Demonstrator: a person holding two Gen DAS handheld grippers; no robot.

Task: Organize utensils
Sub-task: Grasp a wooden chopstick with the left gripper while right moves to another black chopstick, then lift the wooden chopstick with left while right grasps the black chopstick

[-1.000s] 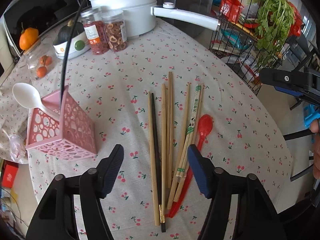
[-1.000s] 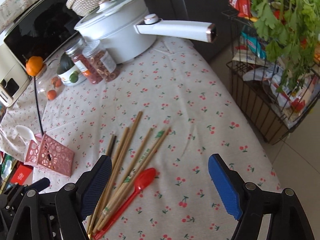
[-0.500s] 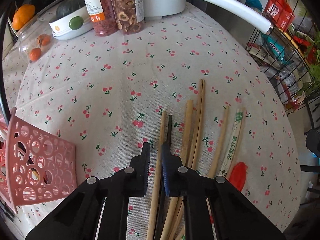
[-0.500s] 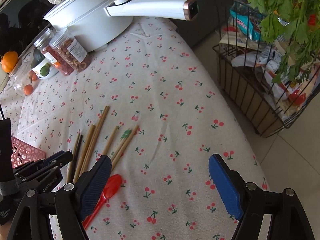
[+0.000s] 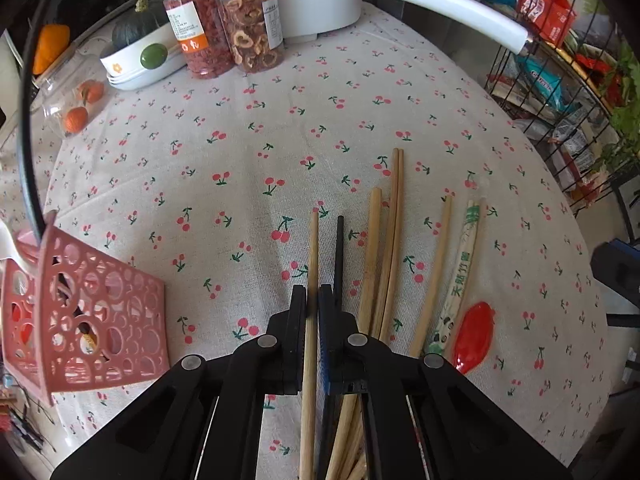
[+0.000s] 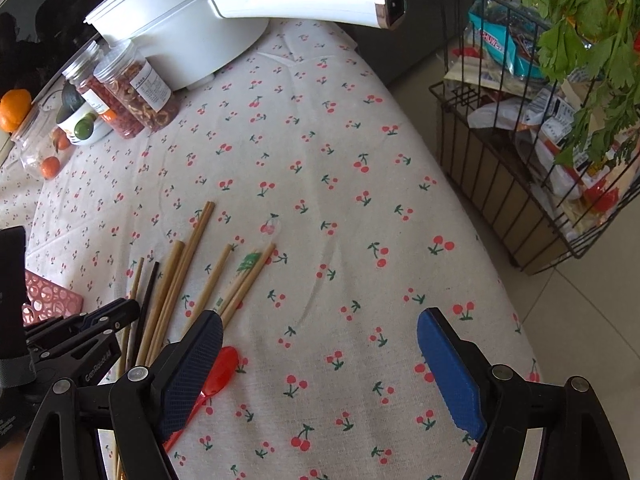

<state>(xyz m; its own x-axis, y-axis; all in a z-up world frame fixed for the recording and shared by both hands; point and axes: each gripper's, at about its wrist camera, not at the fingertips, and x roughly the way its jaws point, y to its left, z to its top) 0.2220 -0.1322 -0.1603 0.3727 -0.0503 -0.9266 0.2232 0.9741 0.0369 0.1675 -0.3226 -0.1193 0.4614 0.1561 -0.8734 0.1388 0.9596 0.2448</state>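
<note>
the left gripper (image 5: 312,304) is closest. its jaws are pressed together on one wood chopstick (image 5: 313,252), the one at the left edge of the pile. it looks like the pinch is done and the stick has not left the counter (image 5: 240,140) yet. so the step in hand is picking up the first stick. next, i think it must go straight up, so the black chopstick (image 5: 339,248) just beside it does not get dragged along. then it must tip on end and go over to the pink basket (image 5: 92,320) on the left and drop in.

the right gripper (image 6: 320,364) is spread wide with nothing in it. it hangs over bare cloth, just right of the red spoon (image 6: 218,374).

a bit farther, the other sticks lie side by side. one pair (image 5: 460,272) is in a paper sleeve with green print. the red spoon lies at the right end of the pile.

farther still are two jars (image 5: 224,36), a white dish (image 5: 140,60) with a green fruit, and a white pot (image 6: 180,28) with a long handle.

some things are hard to see. the near ends of the sticks are hidden under the left gripper. the basket is cut off at the edge, and i cannot tell what is inside it. a white spoon seems to poke out, but only a bit shows. a black cord (image 5: 24,128) runs into it too.
</note>
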